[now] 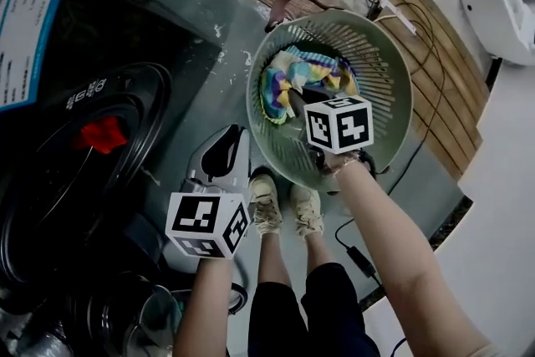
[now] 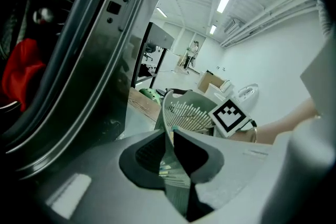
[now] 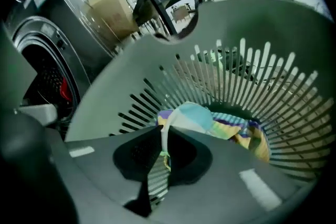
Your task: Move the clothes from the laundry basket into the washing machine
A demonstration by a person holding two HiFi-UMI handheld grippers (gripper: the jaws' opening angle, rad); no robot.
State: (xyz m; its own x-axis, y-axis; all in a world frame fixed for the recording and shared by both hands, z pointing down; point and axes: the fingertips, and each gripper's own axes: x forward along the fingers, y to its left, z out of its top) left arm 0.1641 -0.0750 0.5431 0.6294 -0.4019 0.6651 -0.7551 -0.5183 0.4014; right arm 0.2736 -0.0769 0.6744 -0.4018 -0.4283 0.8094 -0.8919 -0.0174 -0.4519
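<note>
**Jaws: right pinched on cloth in the basket, left empty**

The jaws of your right gripper (image 3: pixel 164 131) stand closed on a pale fold of the multicoloured garment (image 1: pixel 313 73). The fold rises upright between the pads. The rest of the cloth lies bunched just beyond the tips, on the bottom of the laundry basket (image 1: pixel 393 109). The garment shows no clear long axis: it is a crumpled heap, and you have it by one edge only.

The jaws of your left gripper (image 2: pixel 170 136) stand barely parted, with a thin slit between them and nothing in it. That gripper hangs outside the basket, just beside its rim, on the side toward the washing machine (image 1: pixel 50 180).

Governing relation: in the head view the basket sits on the floor (image 1: pixel 209 21) to the right and the machine's open drum lies to the left, with your left gripper between the two. A red garment (image 1: pixel 104 135) is already inside the drum. The held cloth therefore has to come up over the basket wall and travel leftward across your body to the opening.

Judgement: your right gripper is the one placed for the lift. The left is nearer the drum and free to take trailing cloth.

Risk noted: a grip on one fold may let the heap drag on the rim.
</note>
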